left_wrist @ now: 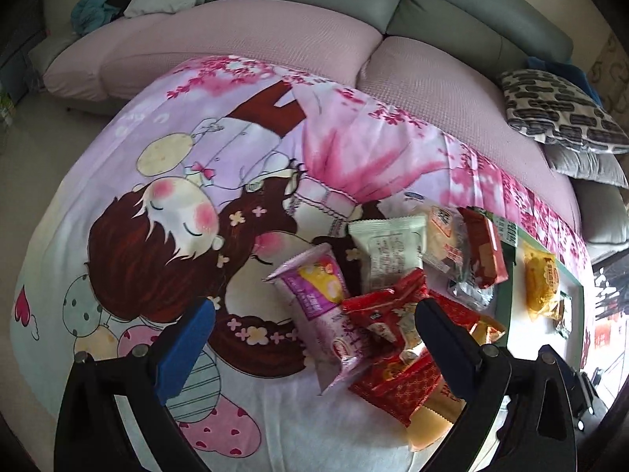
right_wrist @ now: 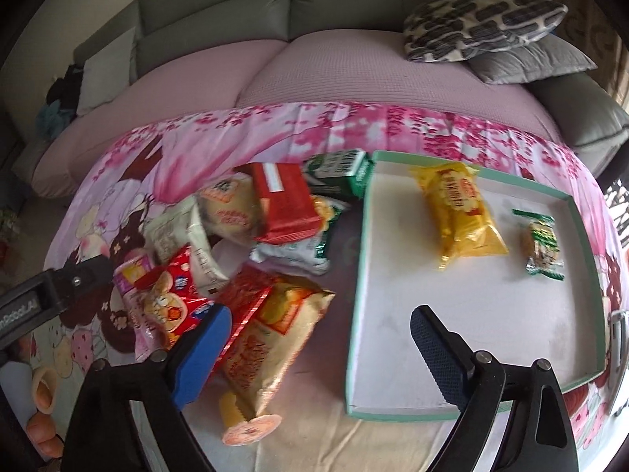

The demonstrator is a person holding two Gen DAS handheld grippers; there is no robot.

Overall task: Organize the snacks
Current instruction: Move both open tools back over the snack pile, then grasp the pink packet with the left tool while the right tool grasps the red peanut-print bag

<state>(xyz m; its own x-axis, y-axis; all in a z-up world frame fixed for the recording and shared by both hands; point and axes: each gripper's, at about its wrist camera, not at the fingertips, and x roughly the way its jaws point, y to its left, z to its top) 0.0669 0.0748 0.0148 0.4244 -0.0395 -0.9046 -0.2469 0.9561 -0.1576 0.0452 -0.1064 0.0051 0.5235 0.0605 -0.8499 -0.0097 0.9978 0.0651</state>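
The left gripper (left_wrist: 314, 326) has its fingers spread wide with nothing between them, poised over a purple snack pack (left_wrist: 326, 306) and a red snack pack (left_wrist: 389, 318) in the pile on the cartoon-print cloth (left_wrist: 157, 204). The right gripper (right_wrist: 318, 338) is likewise wide open and empty, straddling a beige snack bag (right_wrist: 271, 338) and the near corner of the green-rimmed tray (right_wrist: 355, 275). Inside the tray lie a yellow snack pack (right_wrist: 460, 212) and, apart from it, a small green-wrapped snack (right_wrist: 542, 244). A pink-cushioned sofa (right_wrist: 275, 74) sits behind.
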